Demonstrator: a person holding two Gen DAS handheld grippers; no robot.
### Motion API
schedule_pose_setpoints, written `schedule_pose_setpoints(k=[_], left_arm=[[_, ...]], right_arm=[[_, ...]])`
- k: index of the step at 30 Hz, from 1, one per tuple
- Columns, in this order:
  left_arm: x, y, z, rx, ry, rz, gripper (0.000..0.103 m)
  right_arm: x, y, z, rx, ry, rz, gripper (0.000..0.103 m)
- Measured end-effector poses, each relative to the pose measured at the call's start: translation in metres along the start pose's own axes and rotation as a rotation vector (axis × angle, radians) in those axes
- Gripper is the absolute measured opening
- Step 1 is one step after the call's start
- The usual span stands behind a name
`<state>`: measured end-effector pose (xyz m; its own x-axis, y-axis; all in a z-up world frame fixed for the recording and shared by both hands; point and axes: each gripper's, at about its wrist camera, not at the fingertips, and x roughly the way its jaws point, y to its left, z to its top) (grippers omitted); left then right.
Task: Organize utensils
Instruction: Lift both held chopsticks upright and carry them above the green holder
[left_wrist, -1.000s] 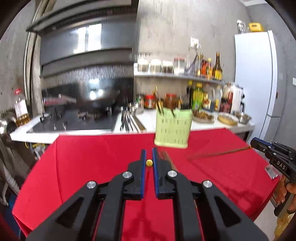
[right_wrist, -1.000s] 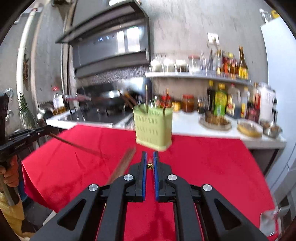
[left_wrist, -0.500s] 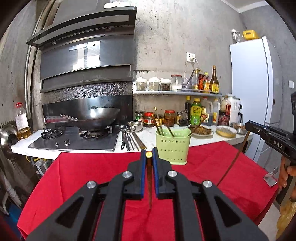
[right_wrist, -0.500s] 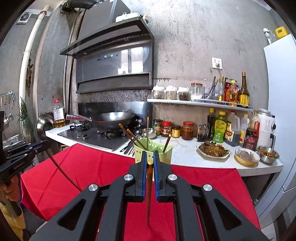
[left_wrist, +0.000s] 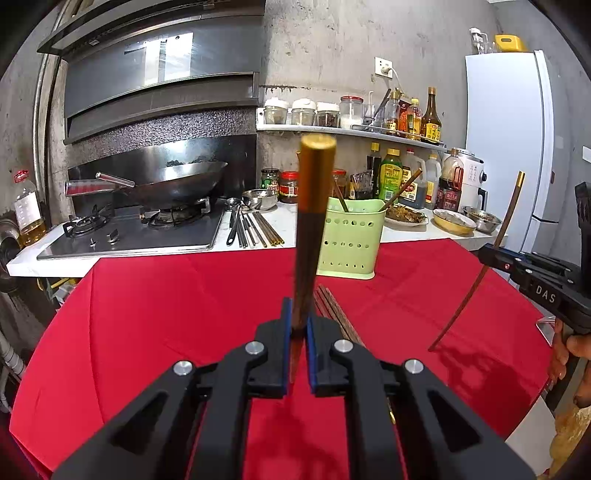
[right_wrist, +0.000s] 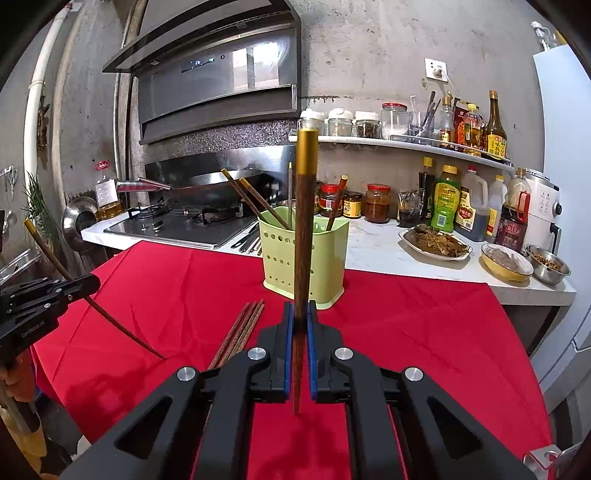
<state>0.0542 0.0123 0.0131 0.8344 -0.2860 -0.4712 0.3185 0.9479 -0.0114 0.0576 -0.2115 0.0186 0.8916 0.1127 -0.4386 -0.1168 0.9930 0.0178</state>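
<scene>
Each gripper pinches one chopstick upright — the left gripper (left_wrist: 297, 325) its gold-capped chopstick (left_wrist: 310, 229), the right gripper (right_wrist: 300, 325) another (right_wrist: 303, 236). Only the right view shows the green holder's (right_wrist: 303, 266) sticks clearly; spare chopsticks (right_wrist: 240, 332) lie on the red cloth (right_wrist: 406, 325).

I count two claws, the left claw (left_wrist: 297, 325) and the right claw (right_wrist: 300, 325), and each one grips a single upright chopstick: one (left_wrist: 312, 229) in the left, one (right_wrist: 303, 221) in the right. On the red bench (right_wrist: 406, 332) I see one green holder (right_wrist: 304, 258) with about four chopsticks (right_wrist: 255, 199) standing in it, and three loose chopsticks (right_wrist: 240, 332) lying in a bundle beside it. Behind, I make out one wok (left_wrist: 177, 184) and three dishes of food (right_wrist: 436, 243).
</scene>
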Motion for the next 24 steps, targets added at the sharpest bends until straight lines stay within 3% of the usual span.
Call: schedule_pose_setpoints(k=[6, 12, 19, 24], left_arm=[[0.005, 0.002, 0.015, -0.01, -0.006, -0.017, 0.006], [0.019, 0.001, 0.061, -0.009, -0.057, -0.025, 0.006], [0.066, -0.014, 0.123, -0.01, -0.084, -0.112, 0.006], [0.093, -0.026, 0.164, 0.026, -0.144, -0.062, 0.006]], right_arm=[[0.002, -0.003, 0.006, -0.005, -0.016, -0.001, 0.007], [0.014, -0.011, 0.033, -0.004, -0.039, -0.009, 0.007], [0.04, -0.016, 0.081, 0.0, -0.103, 0.016, 0.007], [0.041, -0.02, 0.12, -0.017, -0.191, 0.013, 0.007]])
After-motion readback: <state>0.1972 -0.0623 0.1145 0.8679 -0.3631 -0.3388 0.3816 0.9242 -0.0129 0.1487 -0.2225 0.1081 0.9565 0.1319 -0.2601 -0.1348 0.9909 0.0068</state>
